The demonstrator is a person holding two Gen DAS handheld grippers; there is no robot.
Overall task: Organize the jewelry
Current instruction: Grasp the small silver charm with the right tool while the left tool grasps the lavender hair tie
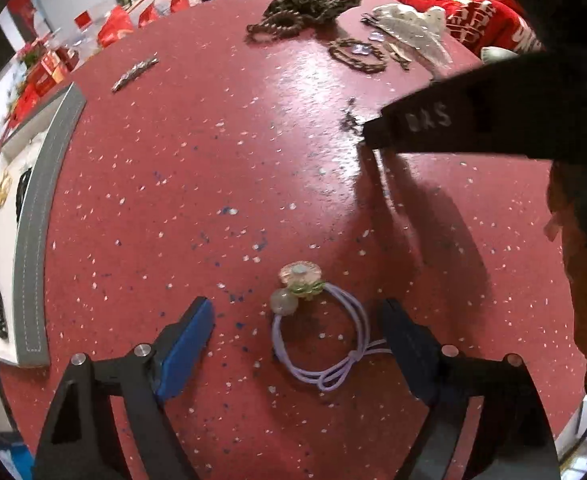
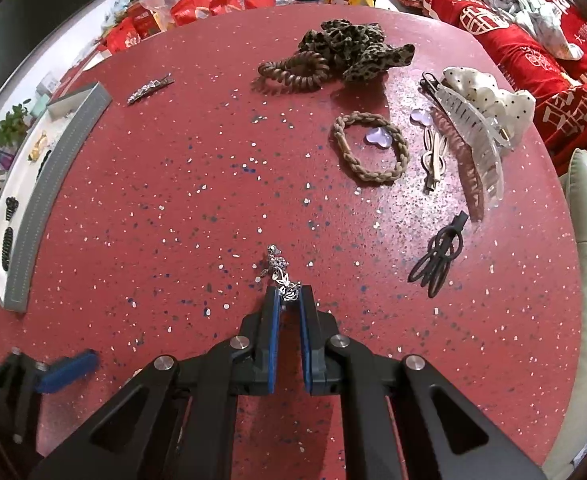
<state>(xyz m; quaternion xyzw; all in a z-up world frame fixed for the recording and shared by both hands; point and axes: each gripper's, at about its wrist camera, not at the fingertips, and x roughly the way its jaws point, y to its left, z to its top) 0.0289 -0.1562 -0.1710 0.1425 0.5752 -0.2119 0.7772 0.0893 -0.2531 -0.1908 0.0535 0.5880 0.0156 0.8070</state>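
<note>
A lavender hair tie (image 1: pixel 317 344) with a pink flower and a pale bead lies on the red speckled table (image 1: pixel 213 184). My left gripper (image 1: pixel 294 303) hangs over it, open, a blue-padded finger on each side and neither pad pressing on it. The right finger stands close to the tie's knot. My right gripper (image 2: pixel 289 290) is shut on a small silver ornament (image 2: pixel 279 268), which pokes out ahead of the fingertips onto the table. In the left wrist view that gripper shows as a black body at the right, with the ornament (image 1: pixel 349 117) at its tip.
A grey-rimmed white tray (image 2: pixel 53 168) holding several dark clips stands at the left edge. At the back lie a leopard scrunchie (image 2: pixel 357 46), a brown coil tie (image 2: pixel 295 70), a braided tie (image 2: pixel 367 148), a clear claw clip (image 2: pixel 473 144), a black clip (image 2: pixel 439 254) and a rhinestone barrette (image 2: pixel 149 88).
</note>
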